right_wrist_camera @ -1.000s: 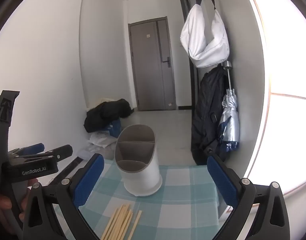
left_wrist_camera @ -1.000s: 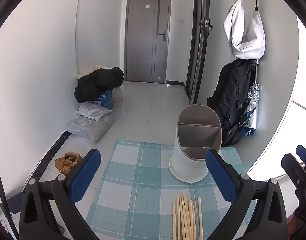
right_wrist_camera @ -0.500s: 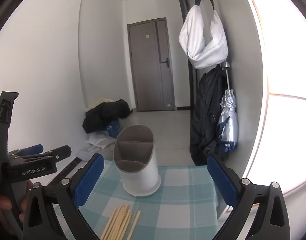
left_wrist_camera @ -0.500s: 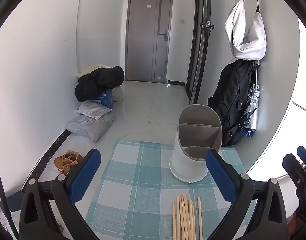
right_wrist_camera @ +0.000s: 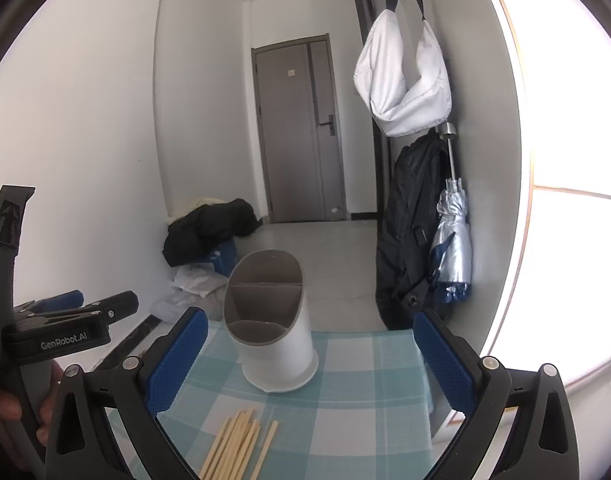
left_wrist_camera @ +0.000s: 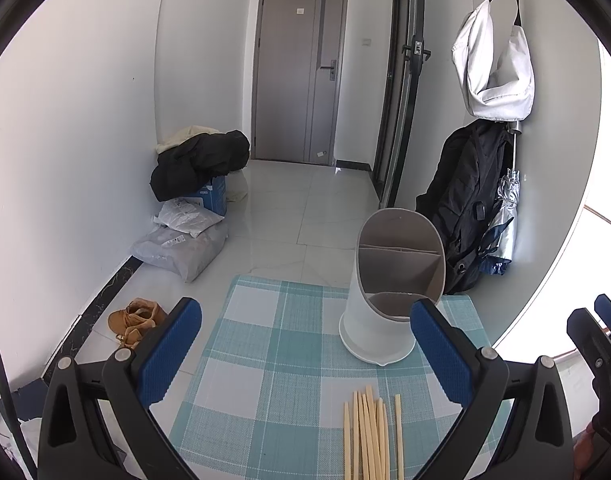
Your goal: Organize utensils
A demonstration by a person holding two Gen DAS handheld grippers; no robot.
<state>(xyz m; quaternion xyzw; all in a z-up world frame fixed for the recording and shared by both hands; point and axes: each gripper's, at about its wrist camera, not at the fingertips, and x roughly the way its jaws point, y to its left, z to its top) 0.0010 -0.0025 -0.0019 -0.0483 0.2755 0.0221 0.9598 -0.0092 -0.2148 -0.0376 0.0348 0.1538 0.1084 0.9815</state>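
Observation:
A white utensil holder [left_wrist_camera: 389,292] with grey divided compartments stands upright on a teal checked tablecloth [left_wrist_camera: 265,352]; it also shows in the right wrist view [right_wrist_camera: 271,324]. Several wooden chopsticks [left_wrist_camera: 371,436] lie side by side in front of it, also visible in the right wrist view [right_wrist_camera: 235,446]. My left gripper [left_wrist_camera: 305,344] is open and empty, above the cloth's near part. My right gripper [right_wrist_camera: 305,348] is open and empty, facing the holder. The left gripper shows at the left of the right wrist view [right_wrist_camera: 65,320].
The table's far edge drops to a tiled floor with bags [left_wrist_camera: 181,240], a black coat pile [left_wrist_camera: 201,160] and brown shoes [left_wrist_camera: 135,318]. A black coat [left_wrist_camera: 469,208], an umbrella [right_wrist_camera: 451,240] and a white bag [left_wrist_camera: 493,64] hang on the right wall.
None of note; both grippers stay open and nearly still, with only a slight drift of the views.

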